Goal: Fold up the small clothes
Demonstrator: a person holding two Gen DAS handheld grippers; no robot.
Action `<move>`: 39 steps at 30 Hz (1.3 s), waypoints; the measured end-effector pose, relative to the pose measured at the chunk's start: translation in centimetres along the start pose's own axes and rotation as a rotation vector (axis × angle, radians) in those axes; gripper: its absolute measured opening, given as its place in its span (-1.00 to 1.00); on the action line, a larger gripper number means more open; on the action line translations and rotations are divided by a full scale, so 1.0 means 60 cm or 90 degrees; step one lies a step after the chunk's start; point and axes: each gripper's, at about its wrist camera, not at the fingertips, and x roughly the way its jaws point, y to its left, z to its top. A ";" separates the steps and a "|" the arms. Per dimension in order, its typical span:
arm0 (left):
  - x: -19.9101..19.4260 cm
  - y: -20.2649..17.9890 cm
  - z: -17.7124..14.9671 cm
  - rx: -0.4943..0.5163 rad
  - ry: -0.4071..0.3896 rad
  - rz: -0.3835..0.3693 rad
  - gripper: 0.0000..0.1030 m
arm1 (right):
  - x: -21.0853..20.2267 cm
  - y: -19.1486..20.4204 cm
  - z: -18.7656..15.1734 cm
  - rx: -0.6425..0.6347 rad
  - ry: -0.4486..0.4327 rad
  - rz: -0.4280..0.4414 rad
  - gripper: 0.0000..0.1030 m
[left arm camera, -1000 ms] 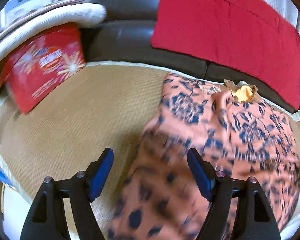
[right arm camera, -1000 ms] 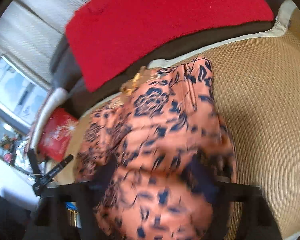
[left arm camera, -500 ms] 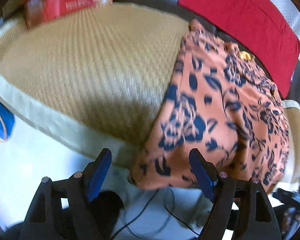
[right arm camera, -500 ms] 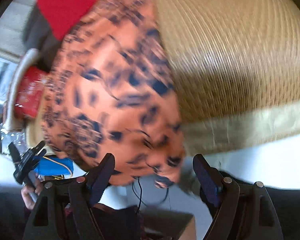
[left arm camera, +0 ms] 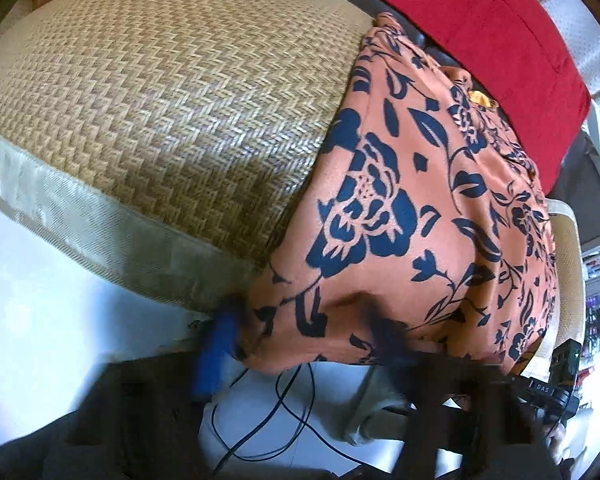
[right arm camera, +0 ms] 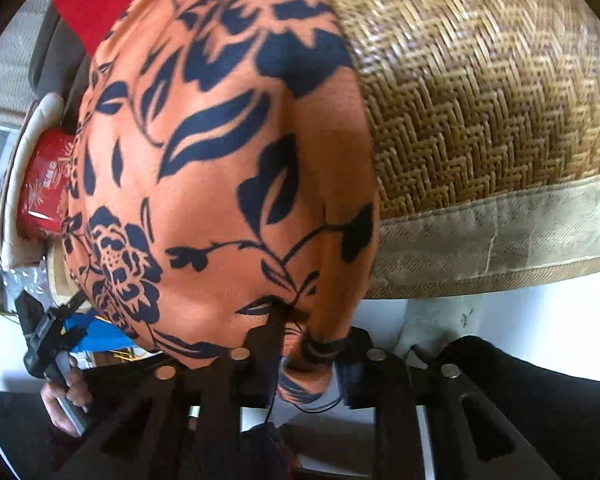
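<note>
R fingers closed on garment hem

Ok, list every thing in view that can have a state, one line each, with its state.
orange floral garment: spread on the woven mat, its near hem hanging over the front edge.
left tongs: motion-blurred, the hem between them; cannot tell if closed.
right tongs: shut on the hem.
woven mat: lying flat, partly covered by the garment.
red cloth: draped on the dark sofa back.
black cables: loose on the floor.
</note>
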 end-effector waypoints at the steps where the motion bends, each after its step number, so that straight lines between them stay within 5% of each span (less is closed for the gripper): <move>1: 0.005 -0.001 -0.002 0.004 0.009 0.006 -0.49 | -0.003 0.004 -0.003 -0.006 -0.001 -0.002 -0.64; 4: 0.001 0.001 -0.003 0.017 0.012 -0.002 -0.80 | -0.013 0.017 -0.019 -0.025 0.007 -0.003 -0.72; 9: -0.005 -0.005 -0.003 0.027 0.007 -0.011 -0.86 | -0.054 0.053 -0.044 -0.046 -0.023 0.065 -0.78; 13: -0.031 -0.013 0.011 0.024 -0.007 -0.080 -0.88 | -0.101 0.081 -0.057 -0.075 -0.051 0.111 -0.79; 23: -0.147 -0.066 0.121 0.061 -0.061 -0.201 -0.88 | -0.263 0.154 0.042 -0.126 -0.194 0.187 -0.81; 26: -0.166 -0.101 0.208 0.063 -0.071 -0.213 -0.88 | -0.313 0.171 0.113 -0.133 -0.241 0.189 -0.82; 32: -0.114 -0.188 0.427 0.068 -0.090 -0.203 -0.88 | -0.344 0.159 0.345 -0.030 -0.335 0.198 -0.82; 36: 0.009 -0.210 0.563 0.037 -0.077 -0.131 -0.81 | -0.274 0.091 0.499 0.113 -0.357 0.190 -0.79; 39: 0.112 -0.184 0.606 -0.017 -0.033 -0.105 -0.80 | -0.192 0.020 0.562 0.236 -0.329 0.217 -0.73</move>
